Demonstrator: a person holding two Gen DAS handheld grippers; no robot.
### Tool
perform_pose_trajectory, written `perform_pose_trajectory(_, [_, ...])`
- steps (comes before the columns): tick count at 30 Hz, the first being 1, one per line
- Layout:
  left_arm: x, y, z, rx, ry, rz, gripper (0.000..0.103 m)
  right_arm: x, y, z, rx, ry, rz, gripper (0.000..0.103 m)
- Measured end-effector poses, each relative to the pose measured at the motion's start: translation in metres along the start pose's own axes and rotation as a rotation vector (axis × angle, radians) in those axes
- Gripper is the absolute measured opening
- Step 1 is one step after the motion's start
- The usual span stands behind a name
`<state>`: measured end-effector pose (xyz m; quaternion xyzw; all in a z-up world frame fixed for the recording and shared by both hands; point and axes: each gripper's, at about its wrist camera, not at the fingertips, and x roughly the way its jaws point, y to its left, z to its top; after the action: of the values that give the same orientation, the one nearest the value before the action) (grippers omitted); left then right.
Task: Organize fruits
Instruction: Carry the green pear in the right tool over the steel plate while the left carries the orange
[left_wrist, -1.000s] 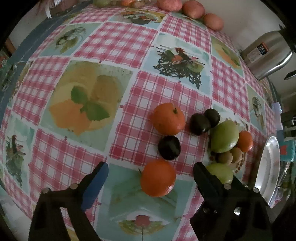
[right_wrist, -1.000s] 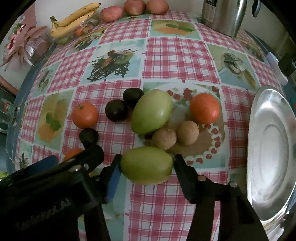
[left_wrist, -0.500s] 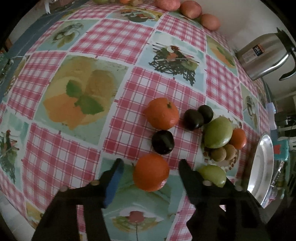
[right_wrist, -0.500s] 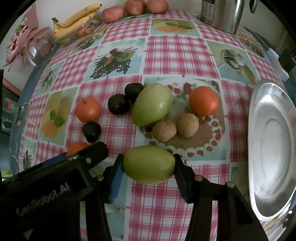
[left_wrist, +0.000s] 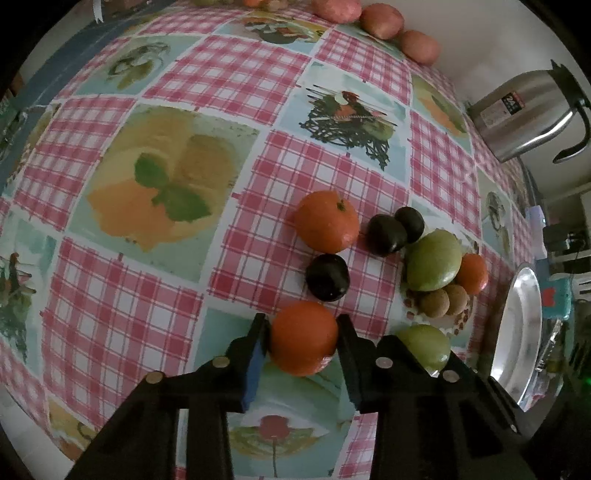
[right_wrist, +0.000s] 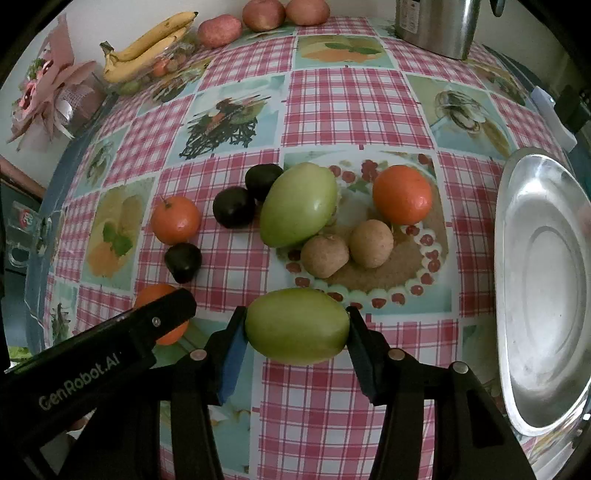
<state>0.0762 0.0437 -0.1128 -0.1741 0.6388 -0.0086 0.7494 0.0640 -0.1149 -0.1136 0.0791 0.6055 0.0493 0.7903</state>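
Observation:
My left gripper is shut on an orange that rests on the checked tablecloth. My right gripper is shut on a green mango, also low over the cloth. The left gripper's arm crosses the lower left of the right wrist view, partly hiding the held orange. Beyond lie a second green mango, two more oranges, three dark plums, and two brown kiwis.
A silver metal plate lies at the right. A steel kettle stands at the back. Bananas, red apples and a pink bouquet sit along the far left edge.
The left gripper moved forward around the near orange and closed on it. The right gripper closed the last gap onto the green mango.

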Motion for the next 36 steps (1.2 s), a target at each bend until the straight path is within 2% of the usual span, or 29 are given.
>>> perform_pose_trajectory(9, [0.004,-0.015,0.004,0.011,-0.008,0.015,0.038,0.0,0.002,0.001,-0.01,0.002,-0.004,0.053])
perform_pose_trajectory(19, [-0.007,-0.019,0.001,0.032,-0.045,-0.006,0.038,-0.005,-0.003,0.001,0.027,0.0,0.033,0.053])
perform_pose_trajectory(24, [-0.019,-0.022,0.0,0.032,-0.087,-0.042,0.038,-0.016,-0.004,0.001,0.038,-0.033,0.058,0.053])
perform_pose_trajectory(31, [-0.04,-0.028,-0.001,0.039,-0.169,-0.086,0.038,-0.044,-0.003,0.003,0.033,-0.131,0.065,0.053])
perform_pose_trajectory(36, [-0.051,-0.031,-0.001,0.051,-0.205,-0.098,0.038,-0.055,-0.008,0.008,0.05,-0.168,0.047,0.053])
